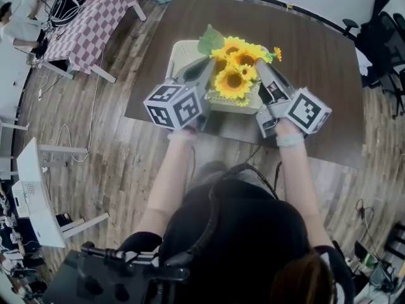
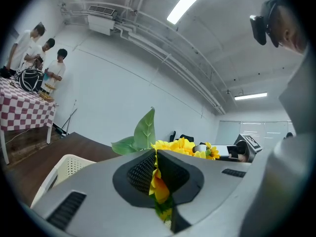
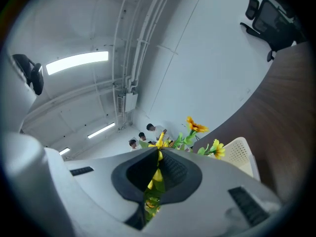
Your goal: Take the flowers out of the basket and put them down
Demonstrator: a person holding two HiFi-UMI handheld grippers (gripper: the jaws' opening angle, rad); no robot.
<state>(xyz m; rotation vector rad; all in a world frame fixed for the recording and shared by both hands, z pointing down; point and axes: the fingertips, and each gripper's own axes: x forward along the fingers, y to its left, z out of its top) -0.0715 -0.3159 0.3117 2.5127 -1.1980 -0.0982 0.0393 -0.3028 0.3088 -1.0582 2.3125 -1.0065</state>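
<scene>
At the dark brown table's [image 1: 316,75] near edge, the left gripper [image 1: 211,67] and right gripper [image 1: 259,66] are both clenching the yellow sunflower bunch [image 1: 233,81], likely sharing its weight above the cream perforated basket [image 1: 180,52].

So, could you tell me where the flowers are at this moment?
In the head view the flowers are at upper centre, pinched from either side by the left gripper and the right gripper, directly over the white basket on the dark table.

Yellow sunflower bunch [image 1: 235,71] w/ one big green leaf [image 1: 211,41], blooms facing up, over cream perforated plastic basket [image 1: 182,54], approx. mid dark brown tabletop [image 1: 316,75].
</scene>
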